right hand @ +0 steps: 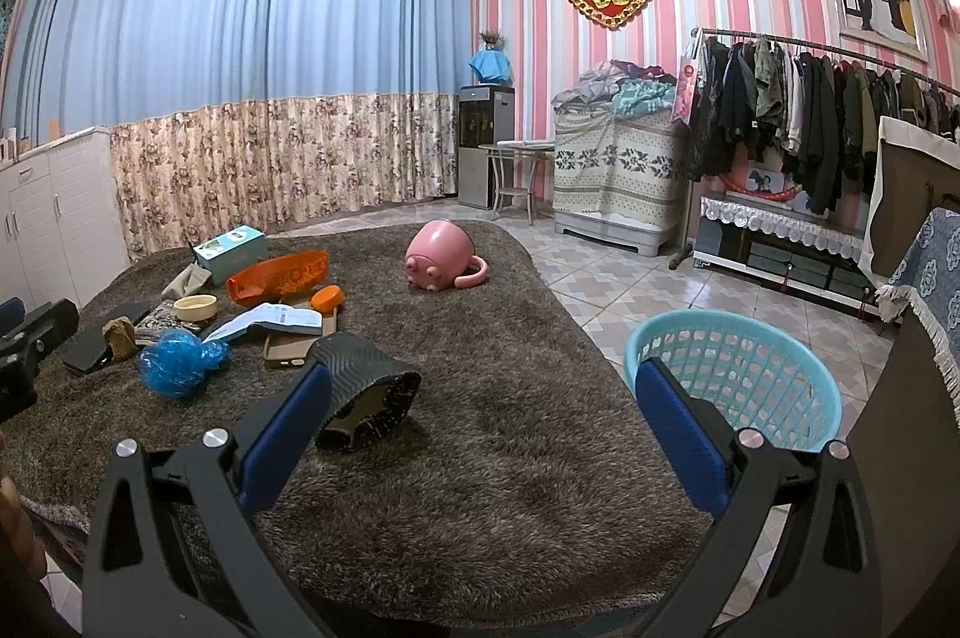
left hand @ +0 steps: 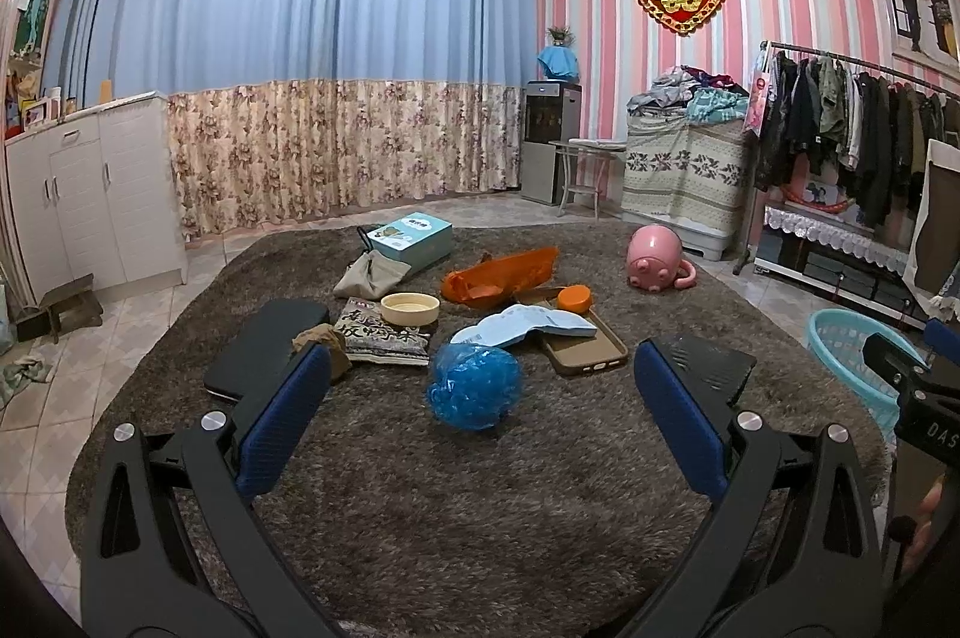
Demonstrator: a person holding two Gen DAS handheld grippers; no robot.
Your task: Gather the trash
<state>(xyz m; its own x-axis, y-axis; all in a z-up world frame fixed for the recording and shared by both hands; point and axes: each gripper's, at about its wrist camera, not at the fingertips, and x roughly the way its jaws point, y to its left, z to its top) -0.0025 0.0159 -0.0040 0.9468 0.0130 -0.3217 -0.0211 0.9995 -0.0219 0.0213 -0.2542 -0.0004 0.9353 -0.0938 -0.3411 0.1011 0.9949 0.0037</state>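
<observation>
Trash lies scattered on a brown shaggy rug [left hand: 420, 506]. A crumpled blue plastic bag [left hand: 474, 386] [right hand: 177, 359] sits just beyond my left gripper [left hand: 480, 362], which is open and empty above the rug. Behind the bag lie a pale blue paper packet [left hand: 522, 326], an orange wrapper [left hand: 498, 275] [right hand: 279, 275] and a black printed snack packet [left hand: 384, 332]. My right gripper [right hand: 485, 377] is open and empty. A black ribbed sleeve [right hand: 360, 386] lies by its left finger, and a teal plastic basket [right hand: 732, 374] [left hand: 852, 356] stands on the tiles behind its right finger.
Also on the rug: a cream bowl [left hand: 410, 308], an orange lid [left hand: 574, 299], a brown phone case [left hand: 585, 350], a flat black case [left hand: 264, 350], a teal box [left hand: 414, 233], a beige pouch [left hand: 372, 275] and a tipped pink pig mug [right hand: 441, 257]. A clothes rack [right hand: 810, 116] lines the right wall.
</observation>
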